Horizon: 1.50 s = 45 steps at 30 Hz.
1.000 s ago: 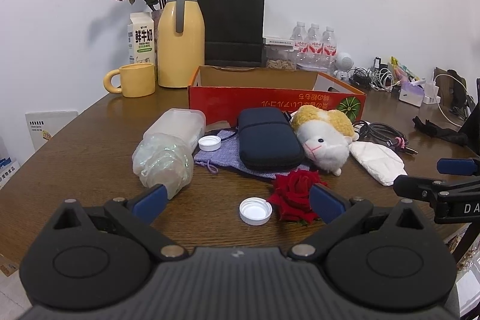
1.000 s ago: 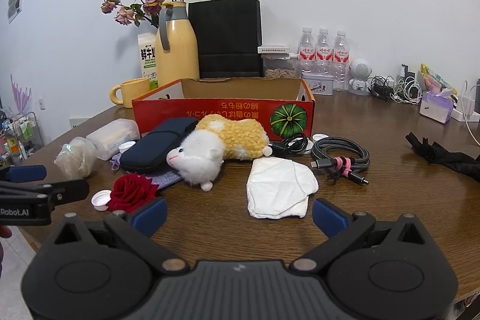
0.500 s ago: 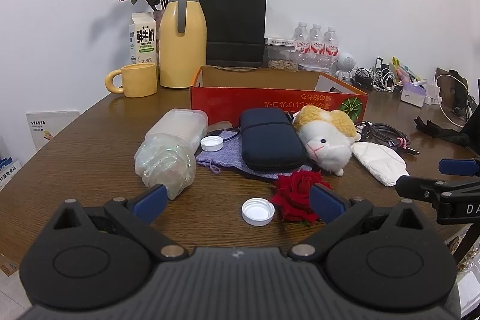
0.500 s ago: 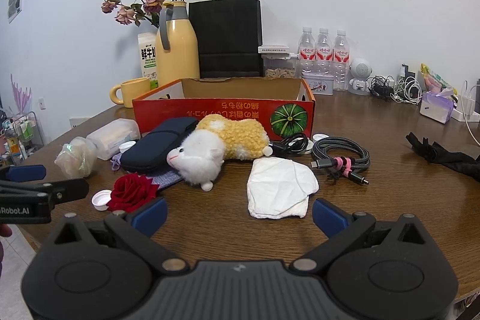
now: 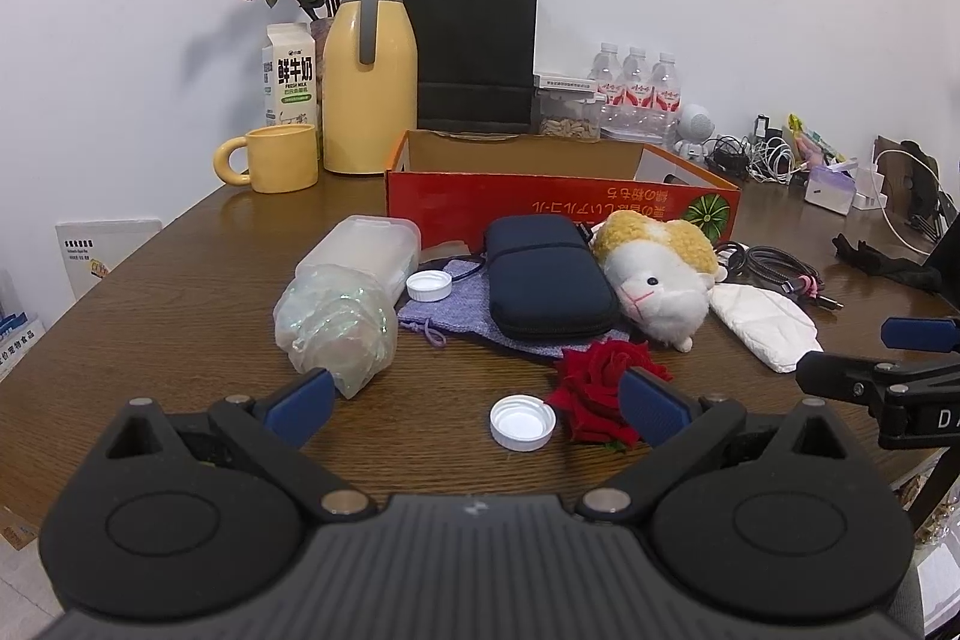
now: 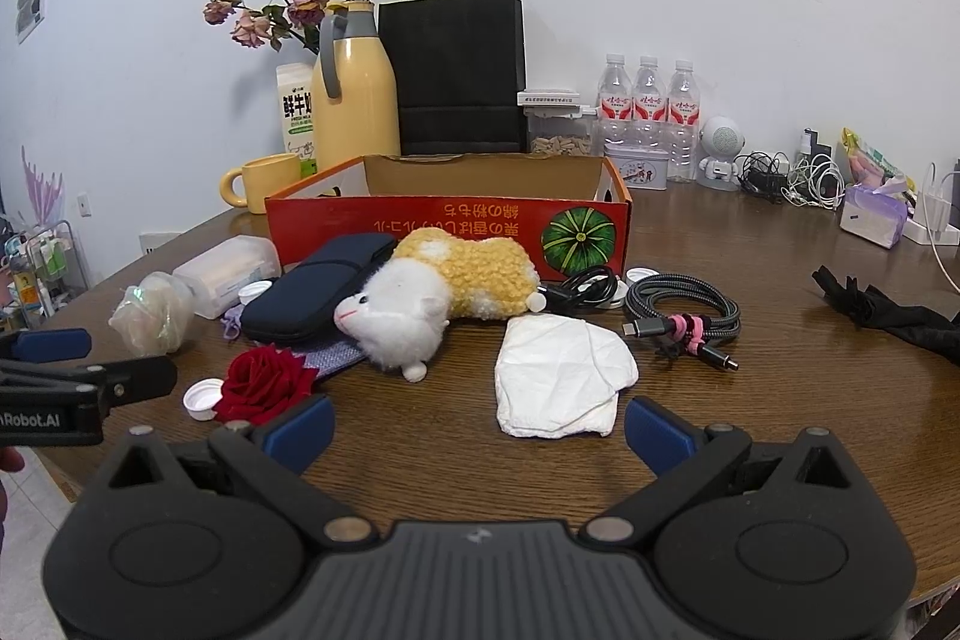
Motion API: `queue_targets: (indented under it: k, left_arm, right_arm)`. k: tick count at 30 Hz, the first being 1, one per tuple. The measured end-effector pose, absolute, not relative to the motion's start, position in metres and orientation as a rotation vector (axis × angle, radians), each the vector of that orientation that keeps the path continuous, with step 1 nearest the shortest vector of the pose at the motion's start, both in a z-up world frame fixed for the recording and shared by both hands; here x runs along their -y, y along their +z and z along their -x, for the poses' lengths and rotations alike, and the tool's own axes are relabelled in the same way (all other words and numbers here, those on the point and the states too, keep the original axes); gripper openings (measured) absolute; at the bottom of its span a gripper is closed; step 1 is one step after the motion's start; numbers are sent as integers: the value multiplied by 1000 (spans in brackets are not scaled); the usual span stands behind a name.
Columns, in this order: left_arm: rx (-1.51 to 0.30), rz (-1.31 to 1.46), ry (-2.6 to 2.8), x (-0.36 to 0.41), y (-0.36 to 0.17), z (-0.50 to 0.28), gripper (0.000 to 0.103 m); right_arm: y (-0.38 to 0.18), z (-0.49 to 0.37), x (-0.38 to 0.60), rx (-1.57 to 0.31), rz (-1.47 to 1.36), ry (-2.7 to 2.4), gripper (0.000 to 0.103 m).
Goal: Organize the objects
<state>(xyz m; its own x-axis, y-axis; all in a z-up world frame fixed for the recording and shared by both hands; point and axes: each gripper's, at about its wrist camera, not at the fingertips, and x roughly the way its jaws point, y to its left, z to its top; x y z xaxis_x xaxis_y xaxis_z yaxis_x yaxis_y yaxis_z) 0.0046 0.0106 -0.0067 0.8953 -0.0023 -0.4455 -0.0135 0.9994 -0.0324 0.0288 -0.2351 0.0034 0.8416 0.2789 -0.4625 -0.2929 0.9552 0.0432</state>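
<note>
Two open grippers waited over the messy table

The left gripper (image 5: 474, 397) and right gripper (image 6: 480, 430) were both spread wide and empty. Near lay a white cap (image 5: 522, 422) touching a red rose (image 5: 603, 388); a grab might crush it. Farther stood the red box (image 6: 447, 226), probably empty, on the brown table (image 6: 750, 400) by a white wall.

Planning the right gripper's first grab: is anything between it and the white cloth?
Nothing visible. The white cloth lies on bare table just ahead of the open right gripper; the plush toy and cable sit behind it.
</note>
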Motion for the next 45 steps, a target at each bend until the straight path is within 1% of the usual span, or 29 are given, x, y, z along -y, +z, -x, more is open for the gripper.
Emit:
queue_targets:
  k: [34,45]
  left_arm:
    - [-459,37,11,-13,-9,-3,103]
    - [-431,30,55,-22,-1,-12,103]
  right_arm:
    - [0,-30,235,-497,27,300,103]
    - [-6,-56,241,-524,68,263,103]
